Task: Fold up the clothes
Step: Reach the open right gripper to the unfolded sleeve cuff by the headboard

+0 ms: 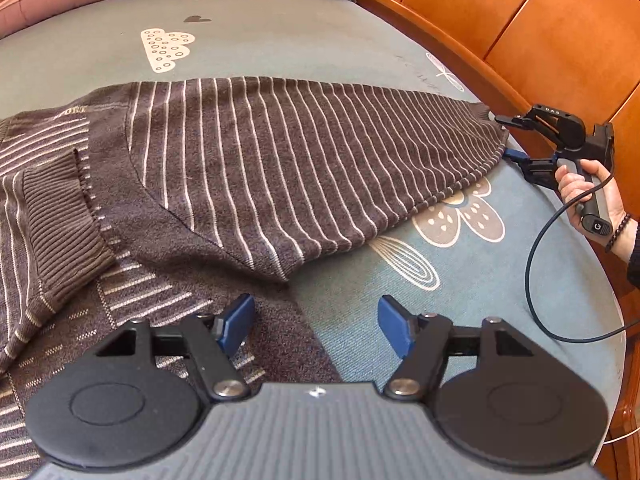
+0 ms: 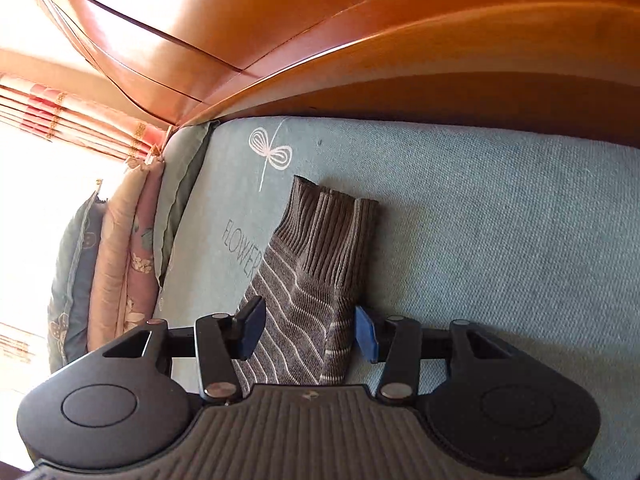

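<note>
Across a blue-grey bed sheet [image 1: 280,40] lies one brown sweater [image 1: 248,168] with thin white stripes, spread flat, body at centre of the left wrist view.

Sweater: one sleeve stretched toward 3 o'clock, tapering to a ribbed cuff [image 2: 332,224]; a second ribbed cuff [image 1: 52,224] folded over the body at 9 o'clock. A woven label near the collar at 10 o'clock, lettering too blurred to read.

Left gripper [image 1: 316,328]: at 6 o'clock, jaws released and spread, blue pads clear of the cloth, hovering over the sweater's lower edge and bare sheet.

Right gripper [image 2: 310,330]: at 3 o'clock in the left wrist view, held by a hand [image 1: 580,188] with a beaded bracelet. Sleeve passes between its jaws; a gap shows beside the right pad, and whether the left pad presses the cloth cannot be told. Housing bears raised letters reading roughly "DAS".

Sheet: printed white clouds and flowers, word "FLOWER" [image 2: 244,246] beside the sleeve at 9 o'clock.

Headboard [image 1: 520,20]: orange-brown wood, 1 o'clock.

Pillows [image 2: 120,248]: stacked at 9 o'clock in the right wrist view, floral.

Cable [image 1: 536,264]: dark, looping from the right handle.
</note>
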Tool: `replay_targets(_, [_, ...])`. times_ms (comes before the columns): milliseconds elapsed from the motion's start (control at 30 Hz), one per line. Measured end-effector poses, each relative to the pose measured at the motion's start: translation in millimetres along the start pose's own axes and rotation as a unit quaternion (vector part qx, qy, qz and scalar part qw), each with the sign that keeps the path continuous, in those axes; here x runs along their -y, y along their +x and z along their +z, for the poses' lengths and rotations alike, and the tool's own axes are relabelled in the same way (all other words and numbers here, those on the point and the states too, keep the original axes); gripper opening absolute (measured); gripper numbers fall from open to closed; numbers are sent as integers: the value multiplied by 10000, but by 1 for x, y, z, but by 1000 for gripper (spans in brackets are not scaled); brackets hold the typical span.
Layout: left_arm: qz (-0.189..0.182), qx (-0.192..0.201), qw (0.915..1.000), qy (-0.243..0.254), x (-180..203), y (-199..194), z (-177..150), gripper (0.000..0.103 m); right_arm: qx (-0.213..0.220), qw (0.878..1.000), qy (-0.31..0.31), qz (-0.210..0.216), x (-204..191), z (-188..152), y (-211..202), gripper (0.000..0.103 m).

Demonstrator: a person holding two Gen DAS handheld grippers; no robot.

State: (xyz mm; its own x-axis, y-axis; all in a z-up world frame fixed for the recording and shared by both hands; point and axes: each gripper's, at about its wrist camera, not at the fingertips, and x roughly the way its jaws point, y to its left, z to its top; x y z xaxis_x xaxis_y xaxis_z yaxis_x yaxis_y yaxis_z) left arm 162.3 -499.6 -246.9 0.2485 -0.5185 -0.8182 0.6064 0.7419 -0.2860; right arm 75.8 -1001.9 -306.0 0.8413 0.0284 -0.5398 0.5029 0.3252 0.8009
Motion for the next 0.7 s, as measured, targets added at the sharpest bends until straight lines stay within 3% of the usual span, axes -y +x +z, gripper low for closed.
replay_targets(167, [6, -12, 10000, 25, 1, 1, 4, 68, -47, 9991, -424, 9, -9, 15, 11, 52])
replay_targets(333, [38, -14, 10000, -91, -3, -1, 5, 68, -6, 9952, -974, -125, -14, -5, 1, 52])
replay_targets(533, [35, -16, 9998, -198, -4, 2, 5, 68, 159, 9975, -680, 35, -15, 10, 22, 52])
replay_targets(700, [-16, 26, 9997, -253, -3, 0, 4, 68, -182, 9980, -544, 249, -10, -3, 10, 52])
